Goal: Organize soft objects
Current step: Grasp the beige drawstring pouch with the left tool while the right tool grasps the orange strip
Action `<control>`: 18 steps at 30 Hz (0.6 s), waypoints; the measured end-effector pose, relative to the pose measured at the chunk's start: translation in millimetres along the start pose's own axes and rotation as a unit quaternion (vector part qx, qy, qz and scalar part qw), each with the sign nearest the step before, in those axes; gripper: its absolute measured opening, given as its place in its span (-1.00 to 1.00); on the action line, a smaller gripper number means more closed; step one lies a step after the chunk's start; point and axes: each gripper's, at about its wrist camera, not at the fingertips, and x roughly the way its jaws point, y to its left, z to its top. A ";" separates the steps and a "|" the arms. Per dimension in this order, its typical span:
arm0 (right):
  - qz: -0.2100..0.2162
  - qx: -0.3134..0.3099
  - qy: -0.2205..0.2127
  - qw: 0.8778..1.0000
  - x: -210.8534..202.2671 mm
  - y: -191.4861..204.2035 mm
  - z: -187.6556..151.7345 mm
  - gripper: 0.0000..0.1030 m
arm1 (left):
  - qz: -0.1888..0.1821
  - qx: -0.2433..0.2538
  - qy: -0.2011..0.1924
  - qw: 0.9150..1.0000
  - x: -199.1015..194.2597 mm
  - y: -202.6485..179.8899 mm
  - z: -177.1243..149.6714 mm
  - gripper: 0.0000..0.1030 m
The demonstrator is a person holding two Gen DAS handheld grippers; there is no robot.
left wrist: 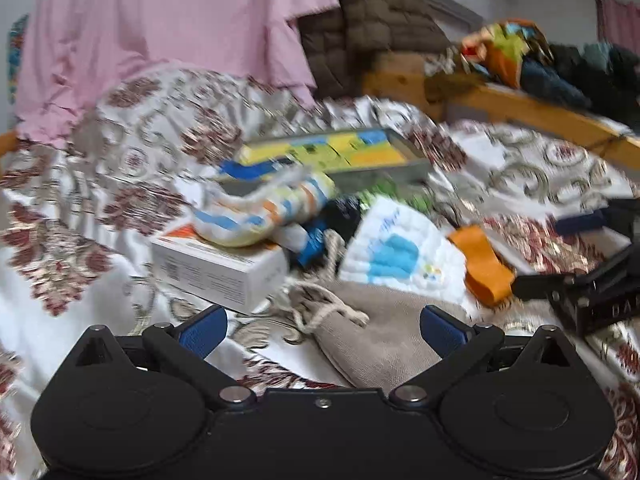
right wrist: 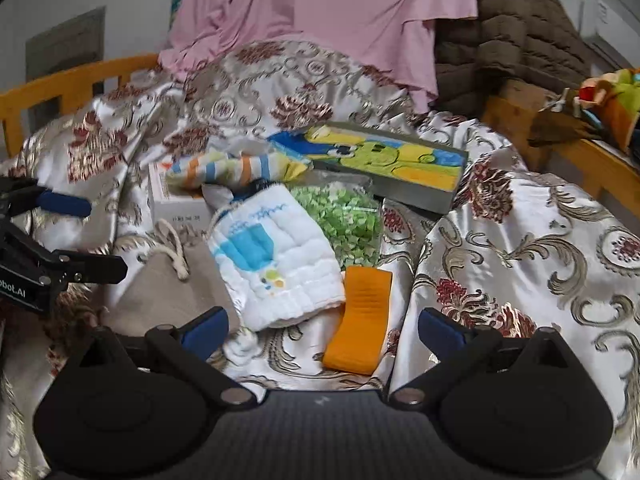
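A pile of soft things lies on a patterned bedspread (right wrist: 520,240). A white quilted cloth (right wrist: 276,264) with a blue print lies in the middle, beside an orange band (right wrist: 362,316). A grey drawstring pouch (left wrist: 384,328) lies just ahead of my left gripper (left wrist: 323,328), which is open and empty. A striped cloth (left wrist: 260,212) rests on a white box (left wrist: 224,268). A bag of green bits (right wrist: 344,220) sits behind the quilted cloth. My right gripper (right wrist: 320,328) is open over the orange band and holds nothing. The left gripper (right wrist: 60,236) shows at the right wrist view's left edge.
A grey tray (right wrist: 424,196) lined with a yellow, green and blue cloth sits behind the pile. A pink sheet (right wrist: 340,12) and a brown quilt (right wrist: 516,32) hang at the back. A wooden bed rail (left wrist: 540,116) carries colourful clothes (left wrist: 508,48) at the right.
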 end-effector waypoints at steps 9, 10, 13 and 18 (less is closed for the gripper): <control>-0.012 -0.099 0.010 0.995 36.2 5.3 -8.1 0.99 | -0.040 0.044 0.064 0.996 48.7 -10.9 4.0 0.98; -0.013 -0.106 0.012 0.994 40.8 3.8 -9.2 0.99 | -0.043 0.045 0.071 0.996 52.9 -12.1 3.5 0.98; -0.003 -0.106 0.024 0.994 54.0 -2.6 -11.4 0.99 | -0.055 0.048 0.093 0.993 63.3 -16.0 1.0 0.98; 0.029 -0.098 0.037 0.994 74.1 -15.5 -13.6 0.87 | -0.070 0.058 0.119 0.989 77.4 -24.2 0.1 0.98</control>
